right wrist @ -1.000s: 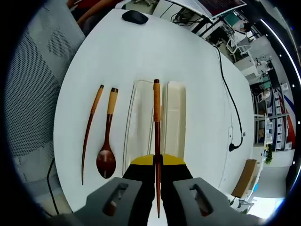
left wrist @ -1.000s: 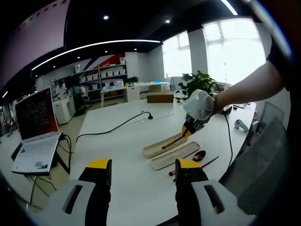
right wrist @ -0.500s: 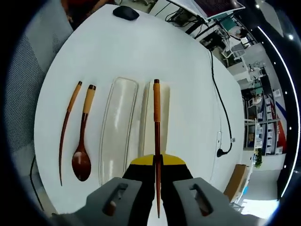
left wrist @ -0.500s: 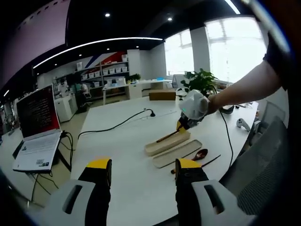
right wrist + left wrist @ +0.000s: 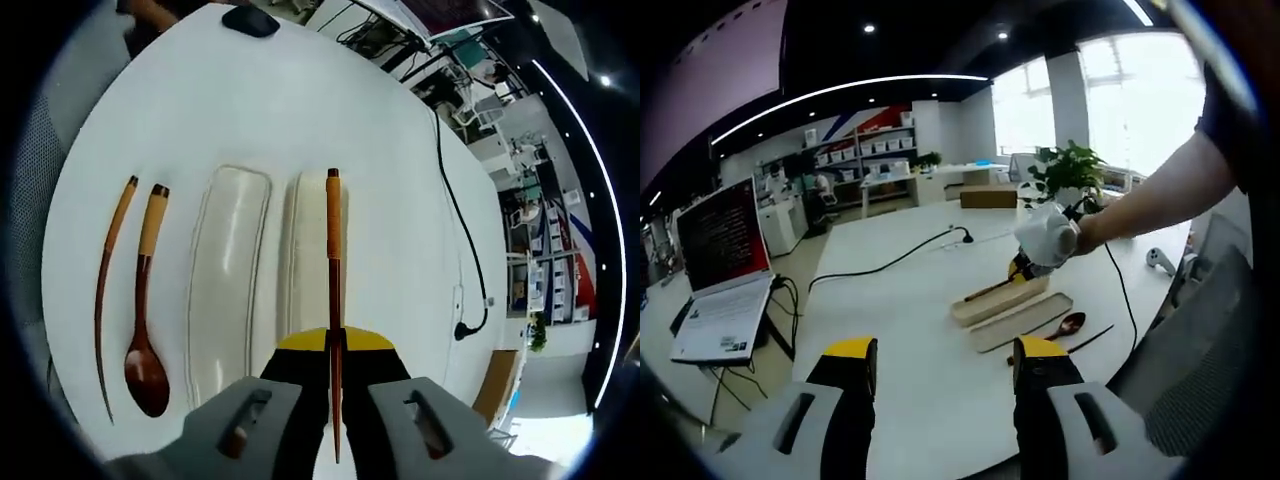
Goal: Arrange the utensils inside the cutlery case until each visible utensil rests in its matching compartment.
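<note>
Overhead, the right gripper point(image 5: 334, 345) has its yellow-tipped jaws clamped on a dark wooden chopstick with a tan wrapped end point(image 5: 334, 270), which points straight away from the camera over the right-hand half of the cream plastic cutlery case point(image 5: 305, 260). Whether the stick touches the tray cannot be told. Just beside that half, edge to edge, lies the other long cream half point(image 5: 225, 280), lying bare. Left of it, a little apart, a dark wooden spoon with a tan wrapped handle point(image 5: 146, 300) lies on the round white table point(image 5: 380, 180), and the second wooden chopstick point(image 5: 108, 290) curves along just beyond the spoon, near the table's left edge. Wide bare tabletop stretches beyond the case's far ends and to its right, as far as a black cable point(image 5: 455, 220). A black mouse point(image 5: 250, 20) sits at the far rim.

From the left gripper view, the left gripper point(image 5: 945, 385) hangs above the table's near edge with its jaws apart and nothing between them, well apart from the case point(image 5: 1005, 305). An open laptop point(image 5: 720, 270) stands on a neighbouring desk to the left.
</note>
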